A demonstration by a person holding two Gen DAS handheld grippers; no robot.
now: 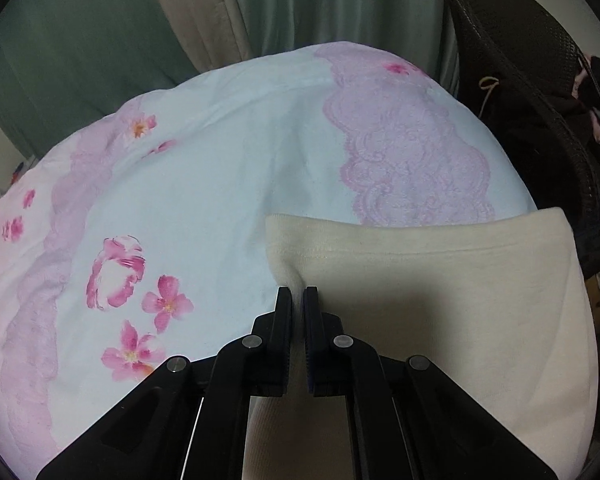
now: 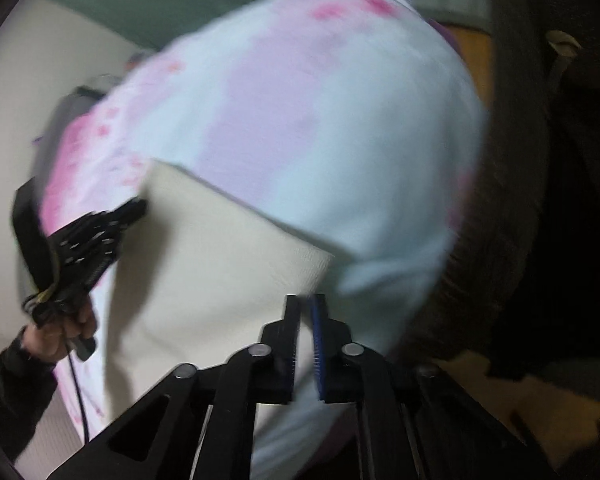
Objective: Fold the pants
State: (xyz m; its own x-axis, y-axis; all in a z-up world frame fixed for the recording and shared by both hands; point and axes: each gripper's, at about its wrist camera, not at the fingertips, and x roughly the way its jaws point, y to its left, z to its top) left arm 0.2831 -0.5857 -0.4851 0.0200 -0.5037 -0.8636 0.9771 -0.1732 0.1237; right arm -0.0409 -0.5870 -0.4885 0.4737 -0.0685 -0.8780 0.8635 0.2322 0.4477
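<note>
The cream pants (image 1: 440,300) lie folded on the flowered bedspread (image 1: 204,200). My left gripper (image 1: 298,294) is shut on the left corner of the pants' far edge, with a pinch of cloth between the pads. In the blurred right wrist view the pants (image 2: 220,264) lie on the bedspread (image 2: 320,120), and the left gripper (image 2: 132,210) shows at their far left corner, held by a hand. My right gripper (image 2: 305,303) has its jaws nearly closed at the pants' near right corner; whether cloth sits between them is hidden by blur.
A dark wicker chair (image 1: 540,100) with dark clothes stands right of the bed. Green and beige curtains (image 1: 260,4) hang behind. The bed's right edge drops to a wooden floor (image 2: 472,64).
</note>
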